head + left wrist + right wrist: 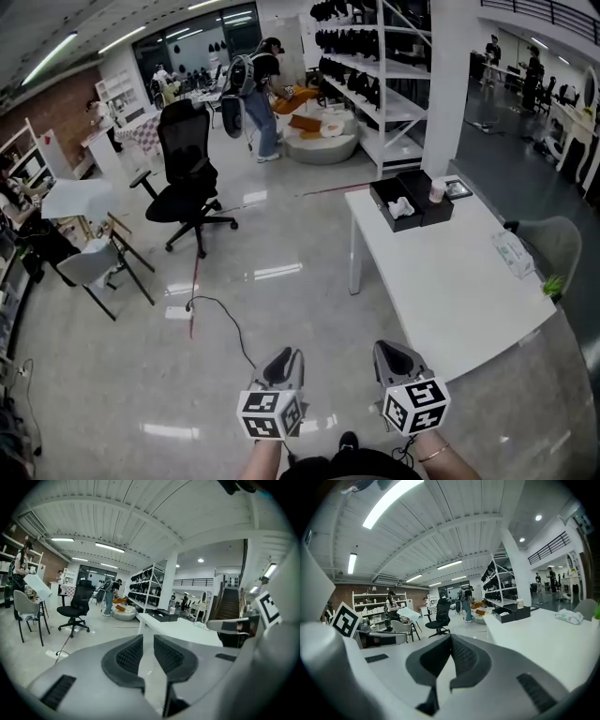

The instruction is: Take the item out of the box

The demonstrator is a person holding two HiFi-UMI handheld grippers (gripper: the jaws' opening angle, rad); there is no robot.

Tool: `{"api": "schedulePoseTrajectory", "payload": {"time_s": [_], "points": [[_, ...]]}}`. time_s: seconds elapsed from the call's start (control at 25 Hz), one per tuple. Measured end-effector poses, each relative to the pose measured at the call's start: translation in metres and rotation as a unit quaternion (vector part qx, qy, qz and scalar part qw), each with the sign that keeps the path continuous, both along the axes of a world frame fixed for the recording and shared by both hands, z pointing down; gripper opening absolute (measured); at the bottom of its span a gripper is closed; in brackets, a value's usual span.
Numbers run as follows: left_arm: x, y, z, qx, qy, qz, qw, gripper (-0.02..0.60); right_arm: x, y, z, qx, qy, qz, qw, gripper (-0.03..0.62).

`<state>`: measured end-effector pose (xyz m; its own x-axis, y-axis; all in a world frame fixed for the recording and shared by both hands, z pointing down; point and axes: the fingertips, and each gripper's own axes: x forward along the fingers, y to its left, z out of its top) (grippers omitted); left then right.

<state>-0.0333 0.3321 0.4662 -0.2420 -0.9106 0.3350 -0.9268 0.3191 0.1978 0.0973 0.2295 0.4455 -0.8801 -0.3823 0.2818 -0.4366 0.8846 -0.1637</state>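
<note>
The left gripper (282, 361) is held low in front of the body, to the left of the white table (450, 281) and clear of its near corner. Its jaws point forward, drawn together with nothing between them. The right gripper (393, 354) is level with it, close to that near corner, and its jaws are also closed and empty. Bare forearms (265, 461) show behind the marker cubes (270, 413).

Fingers (466, 660) together, white table (543, 639) beside.
</note>
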Motion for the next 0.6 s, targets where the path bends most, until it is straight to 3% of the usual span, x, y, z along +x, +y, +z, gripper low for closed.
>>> {"api": "schedulePoseTrajectory", "payload": {"time_s": [0.08,0.6], "points": [[0.001,-0.009,0.001,0.001,0.001,0.002,1.0000,0.083,0.002,-0.008,0.000,0.001,-0.002,0.002,1.000,0.000],[0.006,-0.054,0.008,-0.003,0.009,0.015,0.9999,0.183,0.014,-0.049,0.006,-0.006,-0.005,0.018,1.000,0.002]]}}
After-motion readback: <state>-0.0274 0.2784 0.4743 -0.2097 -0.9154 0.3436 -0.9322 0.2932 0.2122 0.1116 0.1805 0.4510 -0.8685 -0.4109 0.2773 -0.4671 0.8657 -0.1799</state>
